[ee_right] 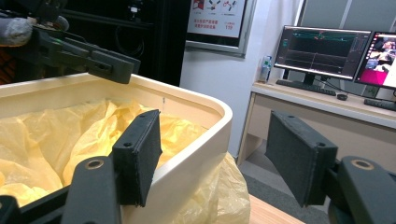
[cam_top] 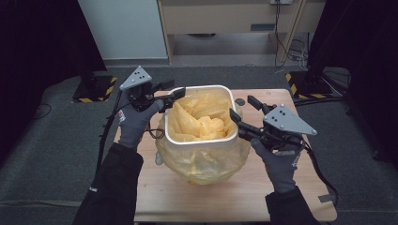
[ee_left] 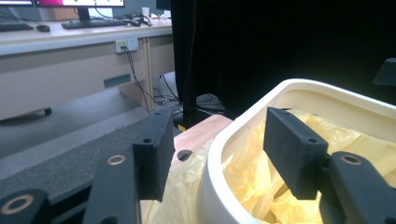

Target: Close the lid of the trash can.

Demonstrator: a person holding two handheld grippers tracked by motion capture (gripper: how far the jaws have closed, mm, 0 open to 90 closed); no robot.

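My read: a lab or research office set up for recording. I see black curtains (cam_top: 42, 42) closing in both sides of the work area, and grey carpet (cam_top: 56, 140) underfoot. Stand bases (cam_top: 94, 89) edged with yellow-black hazard tape sit left and right on the floor. Cables (cam_top: 284, 42) run down to the floor at the back. Through my right view, monitors (ee_right: 322, 49) show graphs on a long desk (ee_right: 327, 100), with a keyboard (ee_right: 306, 86) and a bottle (ee_right: 265, 69) nearby; a poster (ee_right: 217, 18) hangs on the wall. My left view shows a wall socket (ee_left: 126, 45) under that desk.
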